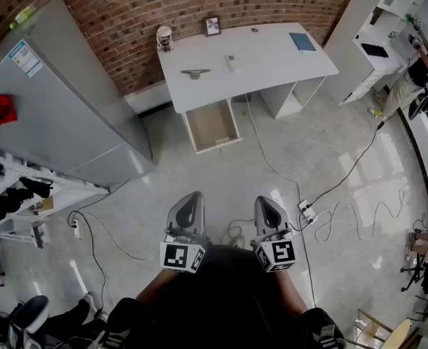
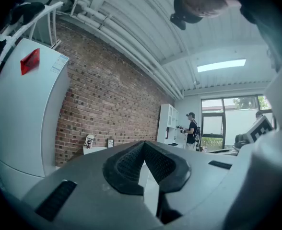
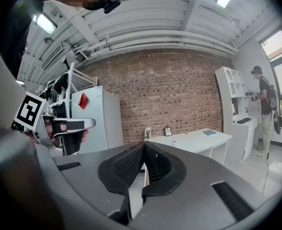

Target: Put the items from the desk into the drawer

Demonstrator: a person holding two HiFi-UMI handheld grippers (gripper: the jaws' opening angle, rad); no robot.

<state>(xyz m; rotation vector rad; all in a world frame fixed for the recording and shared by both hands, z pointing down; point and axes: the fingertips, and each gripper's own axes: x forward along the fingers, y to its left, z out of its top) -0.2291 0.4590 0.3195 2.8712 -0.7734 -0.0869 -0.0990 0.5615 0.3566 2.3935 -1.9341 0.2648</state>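
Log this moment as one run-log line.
phase: pre-approach | left gripper: shut, empty | right gripper: shut, empty | drawer: open | desk: blue notebook on top

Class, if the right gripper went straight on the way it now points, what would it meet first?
Nothing nearby: only floor lies between. The shut right gripper aims at the left end of the white desk, near the patterned cup, so probably the desk first, though depth is unclear.

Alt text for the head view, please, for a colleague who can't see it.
The left gripper and right gripper are shut and empty, side by side, well short of the white desk. Its drawer stands open; a blue book, a picture frame and a cup sit on top.
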